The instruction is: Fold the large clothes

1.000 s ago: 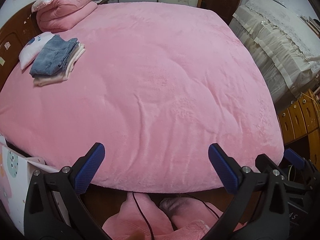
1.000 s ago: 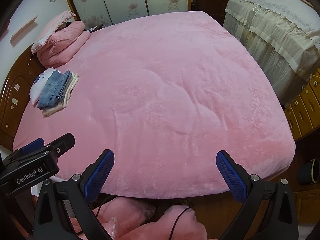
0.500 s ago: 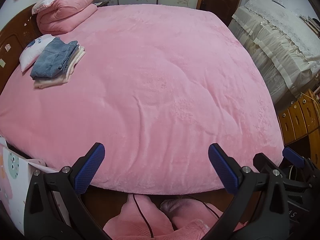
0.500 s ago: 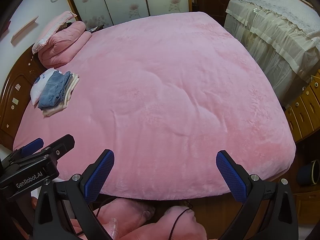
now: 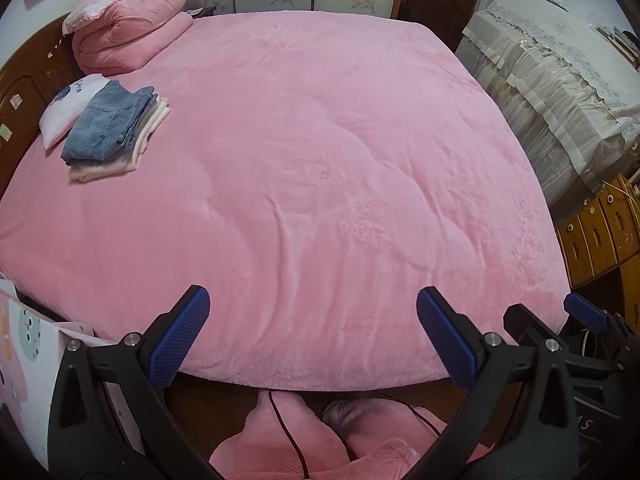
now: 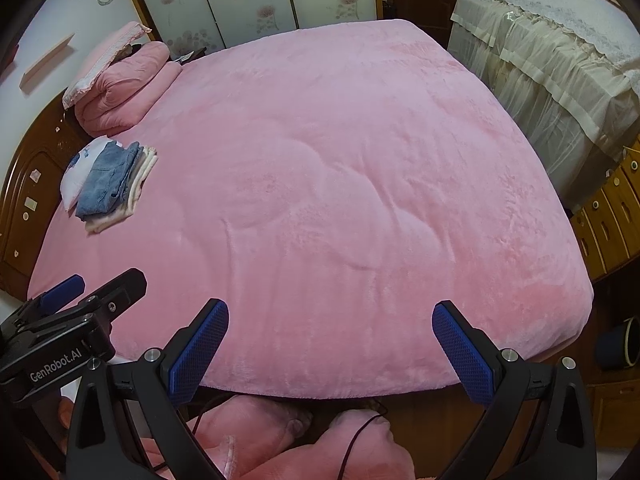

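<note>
We hold both grippers, left gripper [image 5: 308, 332] and right gripper [image 6: 332, 340], wide and empty above the near edge of the pink blanket [image 5: 304, 168]; soft, bulky, probably heavy, best pinched at near corners.

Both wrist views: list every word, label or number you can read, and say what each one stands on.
"GenRobot.AI": white print on the left gripper's black body, in the right wrist view.
"S", after a cut-off character: on the right gripper's body, in the left wrist view.
Print on the small white pillow: too blurred to read.
</note>
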